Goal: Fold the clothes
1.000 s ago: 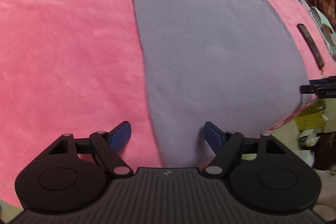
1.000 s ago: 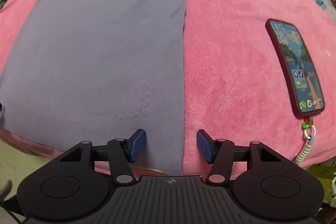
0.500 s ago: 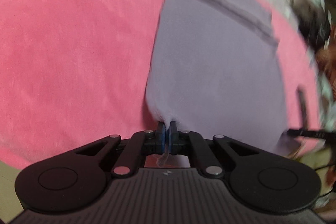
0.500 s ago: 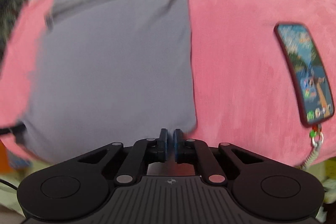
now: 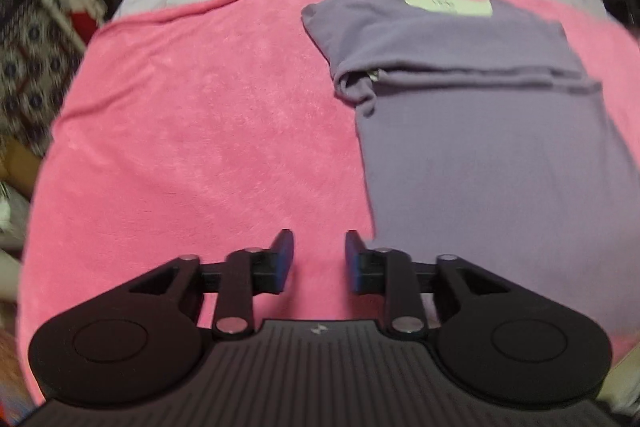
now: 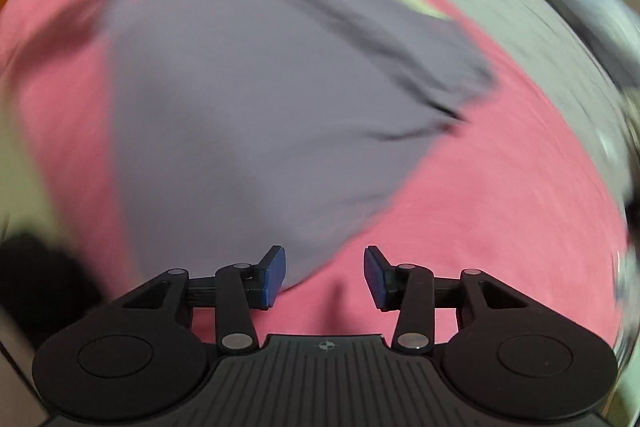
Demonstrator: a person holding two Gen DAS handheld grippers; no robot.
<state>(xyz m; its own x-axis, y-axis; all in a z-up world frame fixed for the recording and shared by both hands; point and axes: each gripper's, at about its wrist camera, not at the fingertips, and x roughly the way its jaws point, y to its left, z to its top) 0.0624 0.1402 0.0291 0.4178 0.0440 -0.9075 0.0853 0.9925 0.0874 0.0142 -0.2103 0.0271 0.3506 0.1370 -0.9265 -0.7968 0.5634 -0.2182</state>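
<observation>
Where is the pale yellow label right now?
In the left wrist view the label sits upper right, at the far end of the purple garment, which lies on the pink blanket. The right wrist view shows it only as a blur.

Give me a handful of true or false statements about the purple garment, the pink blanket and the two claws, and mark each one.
1. The purple garment lies on a pink blanket. True.
2. The left claw is clamped on the garment's edge. False: its jaws are opening, with only pink blanket showing between them.
3. A pale rectangular label shows at the garment's far end. True.
4. The right claw grips a phone. False: its jaws are opening with nothing between them, and no phone is in view.
5. The garment is crumpled into a ball. False: it lies mostly flat, with a band folded across its far end.
</observation>
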